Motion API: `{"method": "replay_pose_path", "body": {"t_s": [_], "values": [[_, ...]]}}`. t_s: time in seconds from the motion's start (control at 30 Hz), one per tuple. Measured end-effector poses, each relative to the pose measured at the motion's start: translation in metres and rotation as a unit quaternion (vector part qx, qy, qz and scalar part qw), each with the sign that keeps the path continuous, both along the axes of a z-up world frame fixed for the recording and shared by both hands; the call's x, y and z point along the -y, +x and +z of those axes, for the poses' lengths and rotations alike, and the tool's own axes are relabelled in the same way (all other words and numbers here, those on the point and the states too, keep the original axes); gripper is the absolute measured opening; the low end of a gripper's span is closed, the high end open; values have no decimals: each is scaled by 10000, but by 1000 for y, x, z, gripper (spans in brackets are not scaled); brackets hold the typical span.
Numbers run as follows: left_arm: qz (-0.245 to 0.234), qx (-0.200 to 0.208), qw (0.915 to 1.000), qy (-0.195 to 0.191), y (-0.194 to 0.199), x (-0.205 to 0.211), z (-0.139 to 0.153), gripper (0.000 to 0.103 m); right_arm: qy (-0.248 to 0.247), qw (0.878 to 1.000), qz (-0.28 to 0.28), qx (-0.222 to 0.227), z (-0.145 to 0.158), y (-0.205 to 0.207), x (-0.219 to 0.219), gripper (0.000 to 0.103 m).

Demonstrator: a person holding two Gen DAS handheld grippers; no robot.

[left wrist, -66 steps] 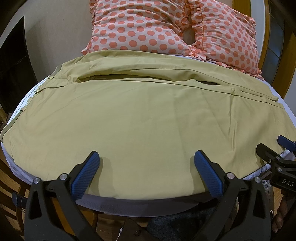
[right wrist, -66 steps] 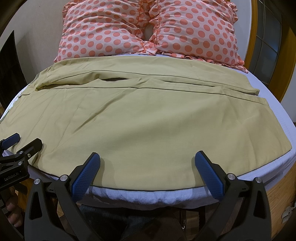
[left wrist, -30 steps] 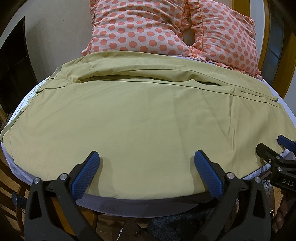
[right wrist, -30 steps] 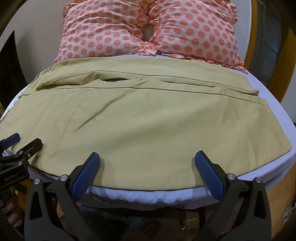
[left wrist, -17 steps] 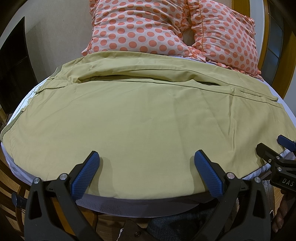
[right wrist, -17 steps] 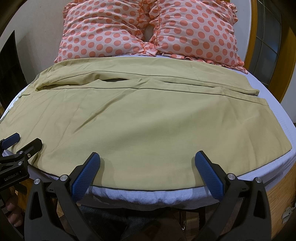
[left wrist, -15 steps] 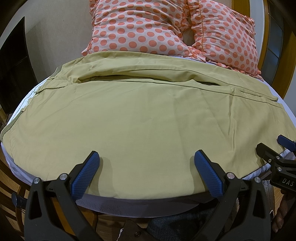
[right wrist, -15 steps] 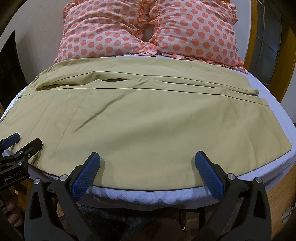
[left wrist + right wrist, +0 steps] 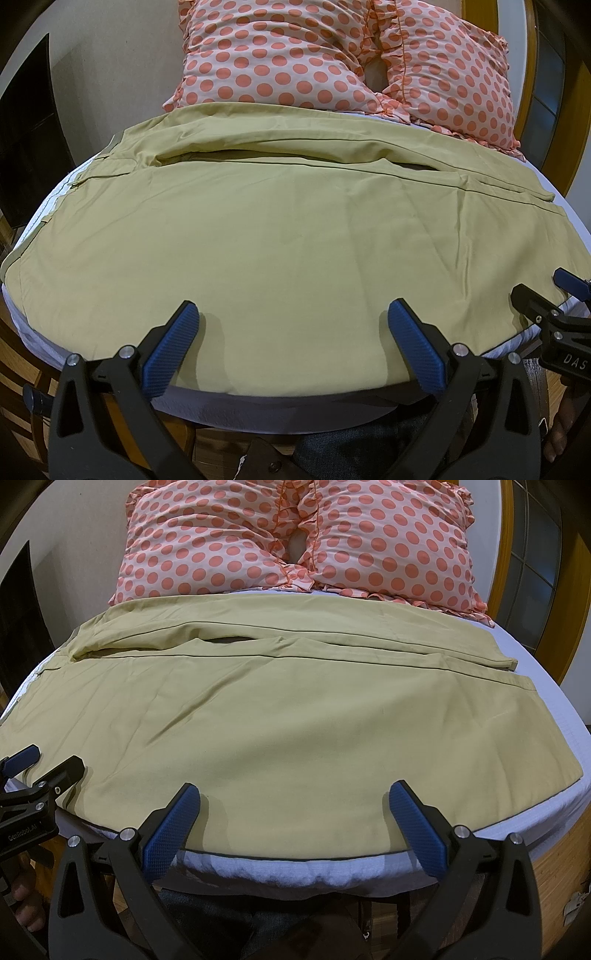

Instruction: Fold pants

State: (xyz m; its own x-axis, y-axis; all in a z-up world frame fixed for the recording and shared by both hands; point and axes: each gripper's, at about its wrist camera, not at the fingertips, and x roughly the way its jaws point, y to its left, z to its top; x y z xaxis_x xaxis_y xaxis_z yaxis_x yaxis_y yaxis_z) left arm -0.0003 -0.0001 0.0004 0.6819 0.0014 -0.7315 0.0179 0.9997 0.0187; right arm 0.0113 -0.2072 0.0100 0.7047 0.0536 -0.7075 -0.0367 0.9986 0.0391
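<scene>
Khaki pants [image 9: 280, 236] lie spread flat across the bed, waist at the left, leg hems at the right [image 9: 295, 709]. One leg lies nearer me, the other behind it toward the pillows. My left gripper [image 9: 291, 317] is open and empty, hovering over the pants' near edge. My right gripper [image 9: 293, 797] is open and empty over the near edge further right. Each gripper shows at the side of the other's view: the right one [image 9: 543, 295] and the left one [image 9: 44, 764].
Two pink pillows with orange dots [image 9: 295, 539] lean at the head of the bed. The white mattress edge [image 9: 295, 871] runs just under my fingers. A wooden frame [image 9: 576, 849] stands at the right, a dark opening [image 9: 26, 140] at the left.
</scene>
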Motion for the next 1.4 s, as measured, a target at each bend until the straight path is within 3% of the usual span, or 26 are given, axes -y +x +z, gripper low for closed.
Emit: {"method": "replay_pose_path", "body": {"t_s": [0.23,0.33,0.4,0.47,0.53,0.67,0.73,0.8,0.93,1.07,1.13,1.17,1.27,1.33,1.4], "values": [[-28,-41,10000,6,1,0,0,101,-10,10000,45,-13,1,0,-2,102],[-73,-30,10000,8,4,-2,1,101,9,9996,253,153,-1,0,3,102],[-112,-14,9999,16,5,-2,1,101,53,9991,418,11,4,8,6,102],[-154,-81,9998,9,6,-2,3,101,134,9996,199,-121,16,23,25,102],[-125,-110,9998,57,9,-6,6,101,278,9993,-229,32,41,40,56,102],[9,198,9998,87,19,-15,25,101,882,9843,-1509,229,89,113,138,102],[10,328,9995,-16,26,-19,34,101,1181,9713,-2062,115,95,154,168,93],[-17,442,9990,-111,31,-23,41,101,1325,9537,-2691,-216,90,213,196,72],[-73,638,9978,-151,41,-28,51,101,1235,9236,-3533,-824,62,307,220,66],[-90,760,9971,-56,48,-31,54,101,1097,9004,-4084,-1025,42,351,228,65],[-100,799,9968,-14,52,-33,54,101,697,8935,-4250,-1273,27,369,228,65],[-103,797,9968,6,53,-33,53,101,536,8908,-4300,-1370,21,372,227,65],[-127,758,9970,52,58,-33,49,101,441,8986,-4263,-946,16,356,231,58],[-129,753,9971,24,59,-35,48,101,408,9083,-4107,-680,12,340,234,46],[-104,741,9972,-57,59,-37,46,101,419,9127,-4038,-469,10,330,242,25]]}}
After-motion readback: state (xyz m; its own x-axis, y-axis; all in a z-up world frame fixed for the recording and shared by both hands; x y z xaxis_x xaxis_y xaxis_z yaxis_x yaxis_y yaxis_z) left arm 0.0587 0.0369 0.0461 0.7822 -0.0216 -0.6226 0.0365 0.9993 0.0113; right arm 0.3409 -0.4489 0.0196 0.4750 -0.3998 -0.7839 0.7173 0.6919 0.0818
